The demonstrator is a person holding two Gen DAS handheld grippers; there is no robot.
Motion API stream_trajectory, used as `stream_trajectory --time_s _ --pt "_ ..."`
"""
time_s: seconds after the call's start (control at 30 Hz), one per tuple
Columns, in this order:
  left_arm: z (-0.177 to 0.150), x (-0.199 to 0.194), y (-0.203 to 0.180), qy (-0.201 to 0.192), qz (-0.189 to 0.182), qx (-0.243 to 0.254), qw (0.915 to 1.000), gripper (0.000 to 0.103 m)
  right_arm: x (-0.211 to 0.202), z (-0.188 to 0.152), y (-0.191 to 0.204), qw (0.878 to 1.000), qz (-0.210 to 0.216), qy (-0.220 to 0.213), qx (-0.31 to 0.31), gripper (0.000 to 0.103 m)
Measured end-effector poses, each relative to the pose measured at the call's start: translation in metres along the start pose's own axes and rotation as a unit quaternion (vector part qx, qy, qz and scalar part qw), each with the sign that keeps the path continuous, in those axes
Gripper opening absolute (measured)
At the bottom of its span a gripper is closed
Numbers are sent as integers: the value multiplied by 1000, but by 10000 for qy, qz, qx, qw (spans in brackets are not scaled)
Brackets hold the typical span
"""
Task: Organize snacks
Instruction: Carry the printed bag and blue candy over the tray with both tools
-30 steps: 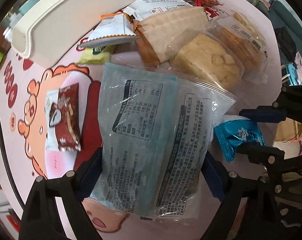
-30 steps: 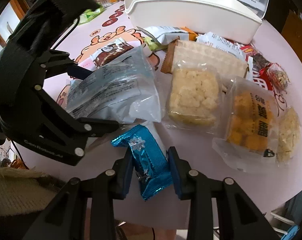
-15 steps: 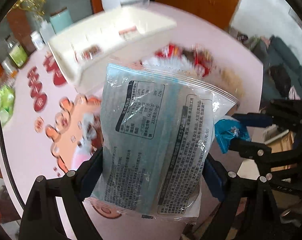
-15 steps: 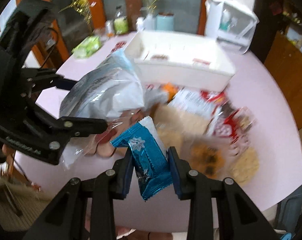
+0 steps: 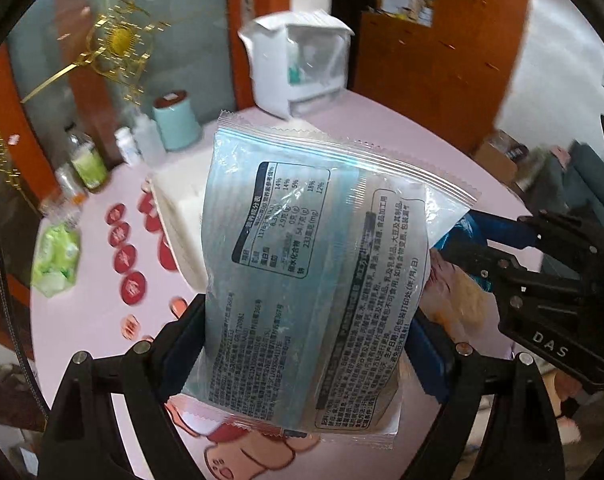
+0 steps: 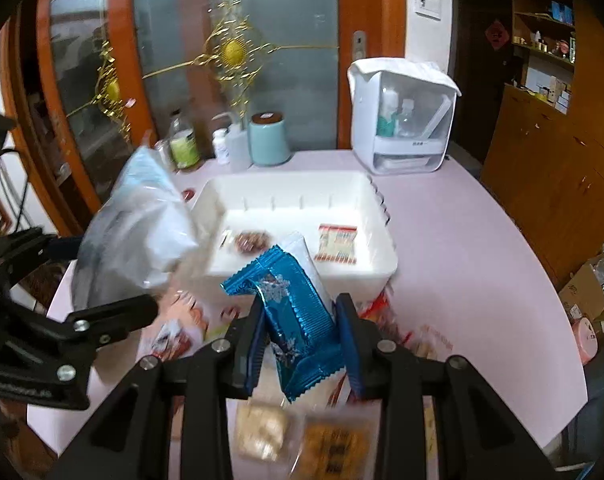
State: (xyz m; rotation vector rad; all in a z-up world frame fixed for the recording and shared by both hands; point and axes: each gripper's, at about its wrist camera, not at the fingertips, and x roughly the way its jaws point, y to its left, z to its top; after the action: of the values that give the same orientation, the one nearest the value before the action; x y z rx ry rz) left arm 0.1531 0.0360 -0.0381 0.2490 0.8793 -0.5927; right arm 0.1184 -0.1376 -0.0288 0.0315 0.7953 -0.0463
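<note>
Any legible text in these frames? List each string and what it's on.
"DAS" on the right hand-held gripper, on its black body in the left wrist view.
"14%", "5%", "18%", "12%" in the nutrition table of the pale blue packet; the rest of its print is too small.
Lettering on the left hand-held gripper: blurred.
Blue foil wrapper: no words readable.

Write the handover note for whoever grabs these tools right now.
Left tool: shut on the pale blue snack bag, held in the air above the table.
Right tool: shut on the shiny blue wrapped snack, also off the table.
White bin: on the pink table ahead, with two small packets already inside.
Done: both snacks picked up.
Left: drop both into the bin, then collect the loose snacks lying on the table under the right tool.
</note>
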Motion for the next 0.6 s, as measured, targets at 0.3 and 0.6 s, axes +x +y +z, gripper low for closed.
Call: stream_trajectory --time_s 0.3,0.6 --pt "62 35 18 -263 563 -774 9951 89 54 57 -39 9986 3 -288 445 34" --pt "111 116 41 -199 960 -1454 9845 89 123 91 -75 9967 487 196 612 34"
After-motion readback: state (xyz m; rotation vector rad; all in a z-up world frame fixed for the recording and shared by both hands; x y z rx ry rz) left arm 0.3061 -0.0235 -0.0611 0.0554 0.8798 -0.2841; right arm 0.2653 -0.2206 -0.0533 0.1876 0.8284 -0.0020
